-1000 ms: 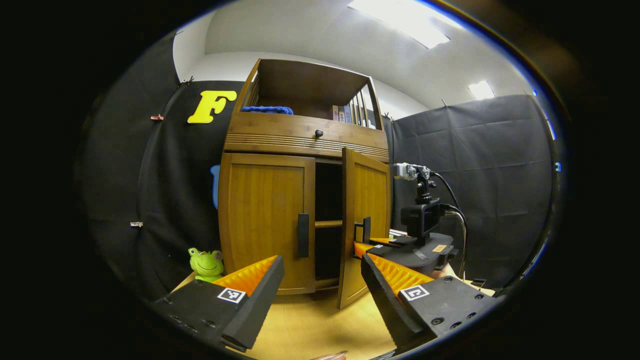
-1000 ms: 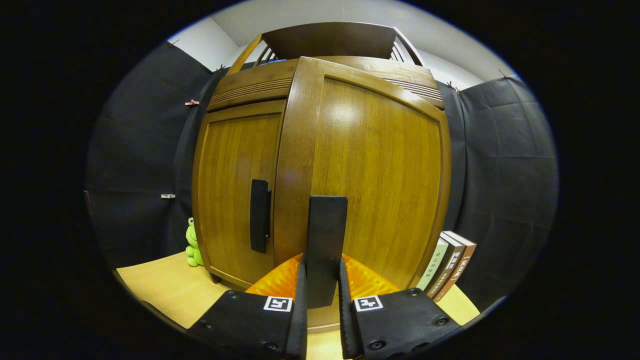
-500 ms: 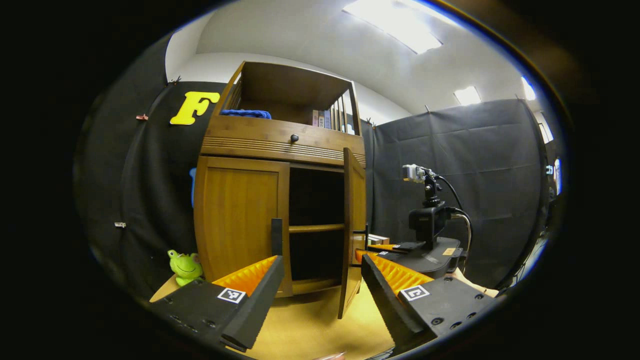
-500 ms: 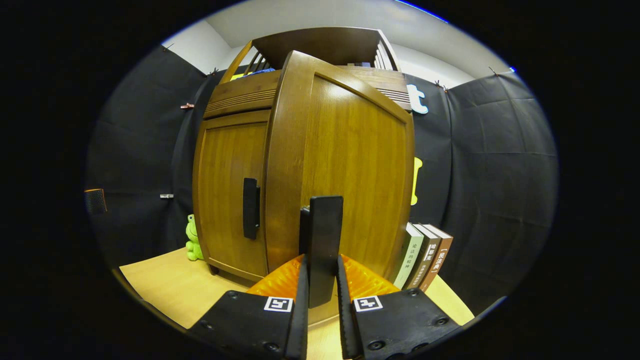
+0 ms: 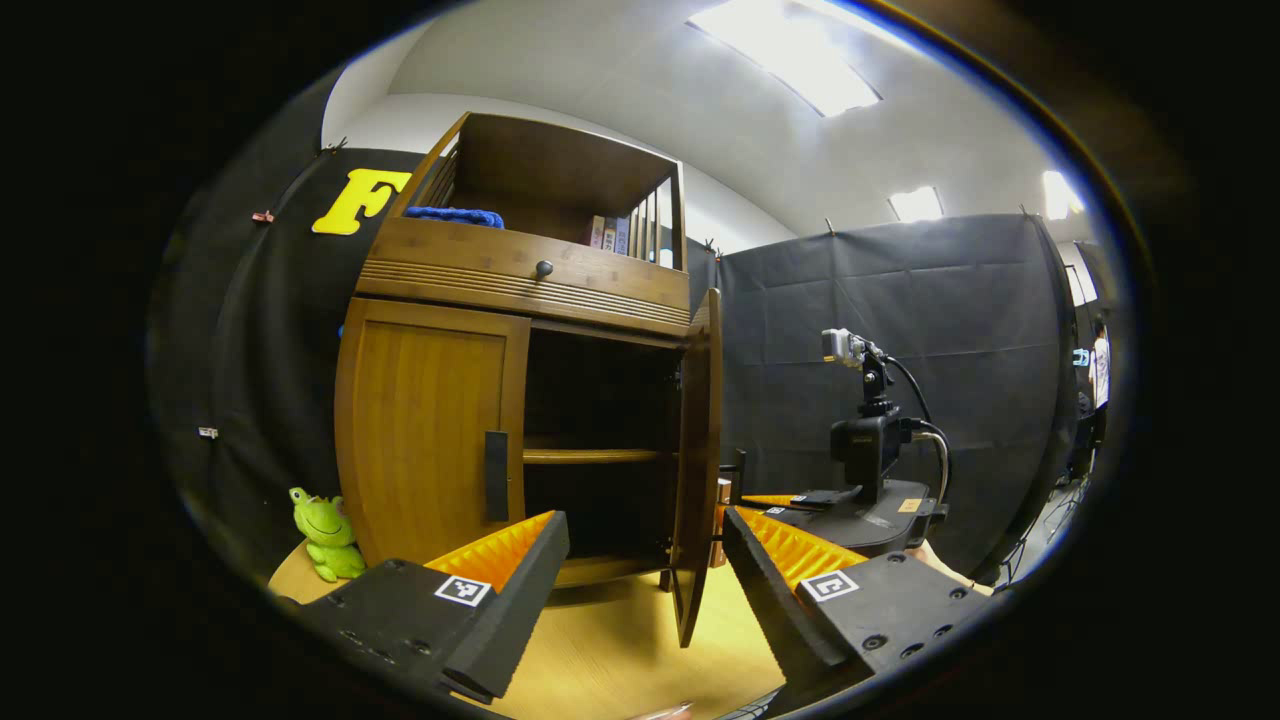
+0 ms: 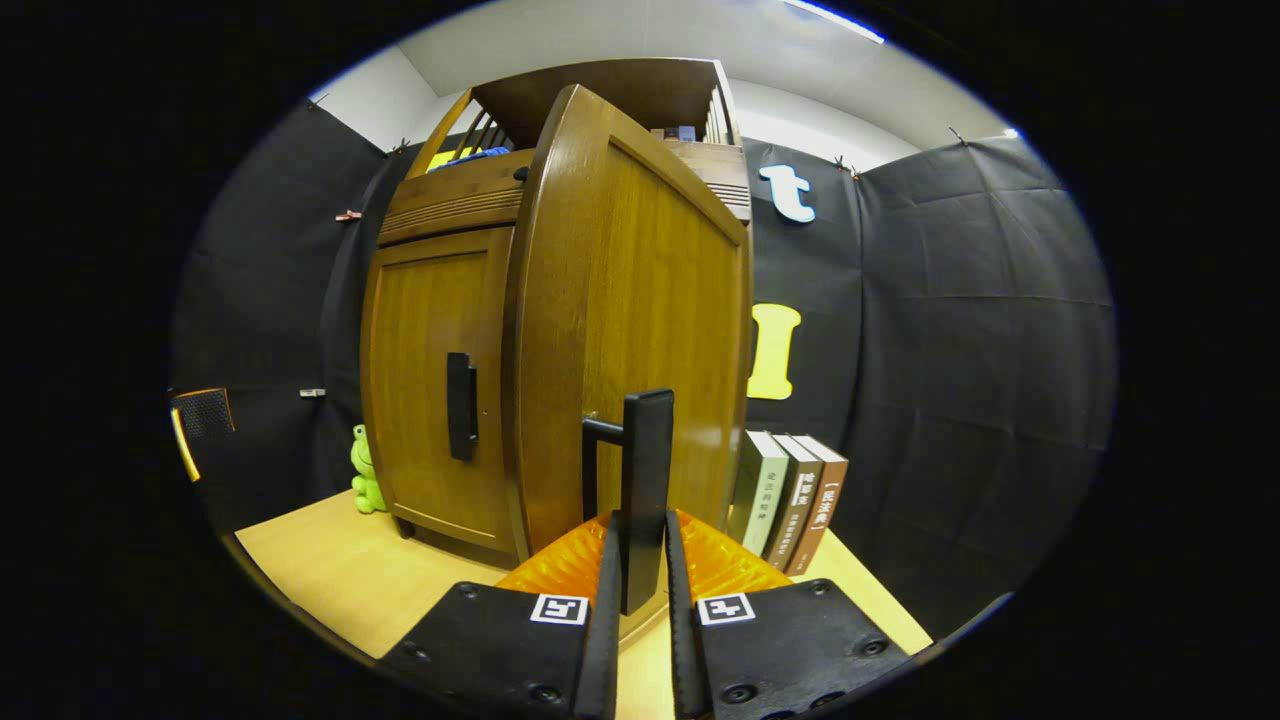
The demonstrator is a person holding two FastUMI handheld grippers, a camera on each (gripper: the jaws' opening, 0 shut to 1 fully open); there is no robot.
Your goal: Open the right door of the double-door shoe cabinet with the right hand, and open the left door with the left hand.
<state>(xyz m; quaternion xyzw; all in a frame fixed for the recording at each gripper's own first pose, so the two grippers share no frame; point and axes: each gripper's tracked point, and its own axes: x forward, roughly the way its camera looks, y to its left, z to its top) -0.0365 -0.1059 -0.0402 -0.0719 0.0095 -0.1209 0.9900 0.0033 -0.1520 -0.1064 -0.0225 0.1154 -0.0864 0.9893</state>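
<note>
The shoe cabinet (image 5: 520,300) stood on the table (image 5: 620,650) against the far wall. The right gripper (image 6: 636,600) pinched the right door's handle (image 6: 645,480), with the right door (image 6: 630,330) swung well open. The left gripper (image 5: 640,570) hung spread, near but apart from the left door (image 5: 425,440), which was shut; its handle (image 5: 496,476) was the natural hold. The doors looked stiff and light on their hinges. One inner shelf (image 5: 590,456) looked bare; books (image 5: 610,232) and a blue cloth (image 5: 455,215) sat in the top compartment.
</note>
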